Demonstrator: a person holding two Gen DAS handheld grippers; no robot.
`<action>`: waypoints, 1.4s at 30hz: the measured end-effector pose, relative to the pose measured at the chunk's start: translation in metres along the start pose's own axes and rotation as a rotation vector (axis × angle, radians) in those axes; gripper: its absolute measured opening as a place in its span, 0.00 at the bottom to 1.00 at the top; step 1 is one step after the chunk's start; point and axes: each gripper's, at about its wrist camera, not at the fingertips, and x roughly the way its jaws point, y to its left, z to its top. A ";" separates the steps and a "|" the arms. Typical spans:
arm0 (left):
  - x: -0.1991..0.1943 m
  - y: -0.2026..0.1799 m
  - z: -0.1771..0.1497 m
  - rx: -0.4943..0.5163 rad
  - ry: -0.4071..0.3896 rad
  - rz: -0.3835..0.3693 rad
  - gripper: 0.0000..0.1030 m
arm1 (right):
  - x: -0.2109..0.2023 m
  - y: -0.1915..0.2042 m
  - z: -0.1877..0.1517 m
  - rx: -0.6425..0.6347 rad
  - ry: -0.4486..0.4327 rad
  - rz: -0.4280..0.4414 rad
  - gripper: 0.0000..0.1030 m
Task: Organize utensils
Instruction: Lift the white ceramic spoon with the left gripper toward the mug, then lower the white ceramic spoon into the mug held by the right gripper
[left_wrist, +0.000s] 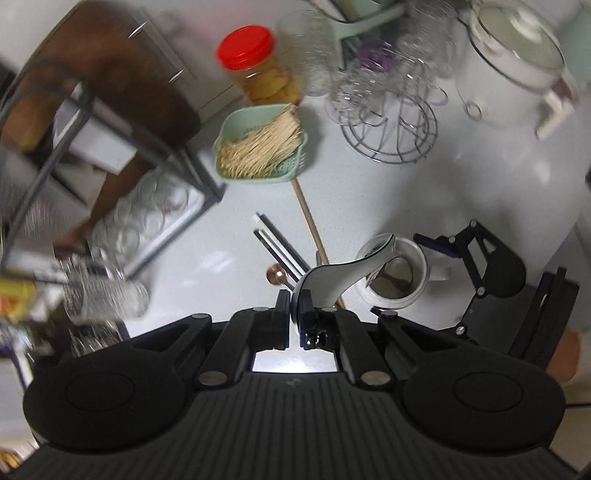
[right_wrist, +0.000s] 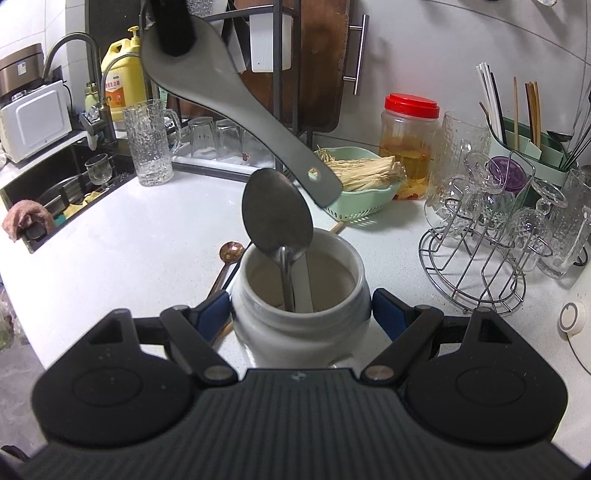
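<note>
A white kitchen counter (right_wrist: 129, 236). The left gripper (left_wrist: 295, 317) is clamped on one grey rice paddle (right_wrist: 229, 99), holding it in the air above one white ceramic jar (right_wrist: 301, 317). The right gripper (right_wrist: 301, 314) grips that jar by its sides. One metal spoon (right_wrist: 279, 221) stands in the jar. One copper spoon (right_wrist: 229, 252) lies on the counter just left of it. Far right, one green holder (right_wrist: 532, 151) keeps several chopsticks upright.

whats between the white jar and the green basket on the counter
In the left wrist view, between white jar and green basket: bare counter, crossed by a wooden stick.
</note>
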 end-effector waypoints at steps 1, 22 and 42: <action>0.001 -0.004 0.002 0.027 0.003 0.008 0.05 | 0.000 0.000 0.000 0.003 -0.001 0.000 0.84; 0.061 -0.085 0.018 0.383 0.124 -0.004 0.05 | -0.001 0.001 -0.002 0.010 -0.018 -0.007 0.84; 0.097 -0.097 0.022 0.408 0.081 -0.103 0.09 | -0.002 0.006 -0.004 0.017 -0.030 -0.040 0.84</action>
